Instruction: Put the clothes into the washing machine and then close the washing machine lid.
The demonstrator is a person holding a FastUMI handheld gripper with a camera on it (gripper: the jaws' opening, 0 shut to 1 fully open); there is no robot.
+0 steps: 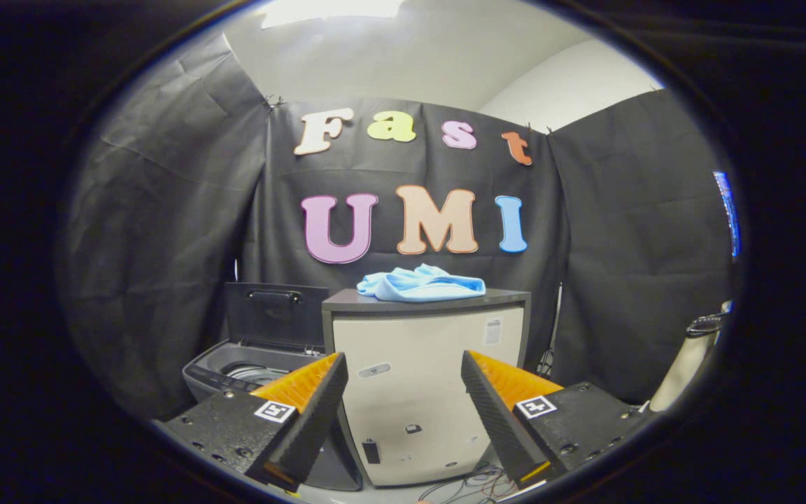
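Note:
A crumpled light-blue cloth [420, 283] lies on the dark top of a white cabinet [431, 392], well beyond my fingers. To the cabinet's left stands a small grey top-loading washing machine [249, 367] with its dark lid [276, 315] raised upright at the back, so the drum opening shows. My gripper [403, 364] is open, its fingers spread wide with nothing between them, aimed at the cabinet's front from some distance. The left finger [308, 402] covers part of the washer's front.
Loose cables [476, 483] lie on the floor at the cabinet's foot. A pale bottle-like object with a dark cap [690, 360] stands off to the right. Black cloth walls close the booth behind and at both sides.

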